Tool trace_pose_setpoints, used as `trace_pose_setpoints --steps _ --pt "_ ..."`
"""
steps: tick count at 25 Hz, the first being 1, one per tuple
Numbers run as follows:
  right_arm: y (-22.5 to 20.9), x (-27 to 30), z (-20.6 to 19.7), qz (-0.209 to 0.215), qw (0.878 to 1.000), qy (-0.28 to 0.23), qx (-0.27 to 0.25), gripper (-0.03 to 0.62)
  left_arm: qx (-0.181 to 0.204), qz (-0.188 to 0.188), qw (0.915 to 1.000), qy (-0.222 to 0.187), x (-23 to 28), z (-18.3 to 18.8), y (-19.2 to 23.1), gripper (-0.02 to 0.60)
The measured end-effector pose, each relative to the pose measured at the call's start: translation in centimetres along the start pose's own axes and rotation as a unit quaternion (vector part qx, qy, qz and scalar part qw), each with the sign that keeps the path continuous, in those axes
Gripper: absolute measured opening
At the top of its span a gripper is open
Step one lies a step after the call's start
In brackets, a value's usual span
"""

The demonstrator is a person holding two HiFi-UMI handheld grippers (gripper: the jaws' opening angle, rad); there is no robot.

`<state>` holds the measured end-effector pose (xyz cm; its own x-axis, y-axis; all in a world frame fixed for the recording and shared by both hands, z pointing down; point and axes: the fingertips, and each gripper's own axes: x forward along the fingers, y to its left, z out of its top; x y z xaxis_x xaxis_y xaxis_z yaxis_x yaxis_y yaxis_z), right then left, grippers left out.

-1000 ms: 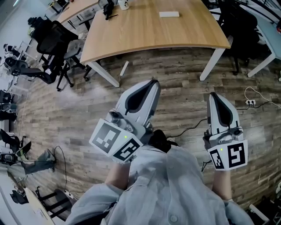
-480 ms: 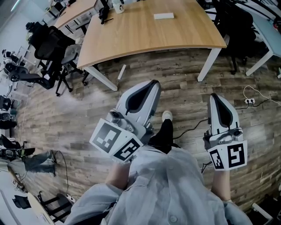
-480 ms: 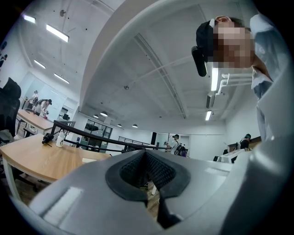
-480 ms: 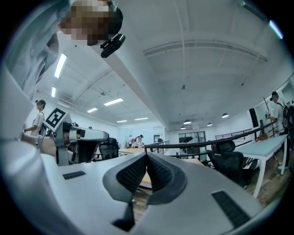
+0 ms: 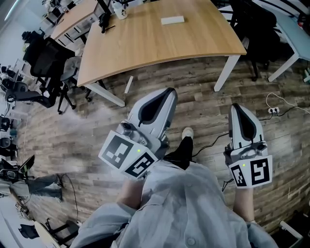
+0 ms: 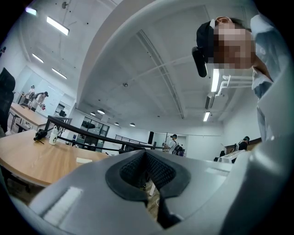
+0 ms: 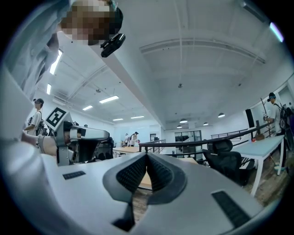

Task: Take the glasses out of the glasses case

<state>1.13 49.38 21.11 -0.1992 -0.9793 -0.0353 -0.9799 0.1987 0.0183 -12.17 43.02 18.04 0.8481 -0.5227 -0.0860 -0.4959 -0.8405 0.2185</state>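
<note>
A flat white case (image 5: 172,20) lies on the far part of a wooden table (image 5: 145,43) ahead of me; it also shows as a small white slab (image 6: 84,160) in the left gripper view. No glasses are visible. My left gripper (image 5: 168,91) is held level over the wood floor, well short of the table, shut with nothing between its pads (image 6: 146,154). My right gripper (image 5: 237,105) is held beside it, also shut and empty (image 7: 147,155). The left gripper shows at the left of the right gripper view (image 7: 73,135).
Black office chairs (image 5: 46,58) stand left of the table and another (image 5: 254,26) at its right. A black stand (image 5: 103,17) and a white bottle (image 5: 118,10) sit on the table's far left. A power strip with cable (image 5: 273,110) lies on the floor. My shoe (image 5: 187,131) shows between the grippers.
The table and case have slid left and slightly down in the head view as I step forward; a shoe has come into sight. Both grippers keep their place in the view, still shut.
</note>
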Motion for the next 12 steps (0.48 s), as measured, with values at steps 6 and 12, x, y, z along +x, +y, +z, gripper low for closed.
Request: trace_pose_setpoints --steps 6,12 --pt "-2.9 3.3 0.3 -0.008 1.000 -0.001 -0.006 0.002 -0.001 -0.015 0.9999 0.001 4.2 0.4 1.7 0.005" --pt "-5.5 7.5 1.1 -0.008 1.000 -0.004 -0.014 0.002 -0.003 -0.026 0.9996 -0.007 9.0 1.4 4.2 0.005"
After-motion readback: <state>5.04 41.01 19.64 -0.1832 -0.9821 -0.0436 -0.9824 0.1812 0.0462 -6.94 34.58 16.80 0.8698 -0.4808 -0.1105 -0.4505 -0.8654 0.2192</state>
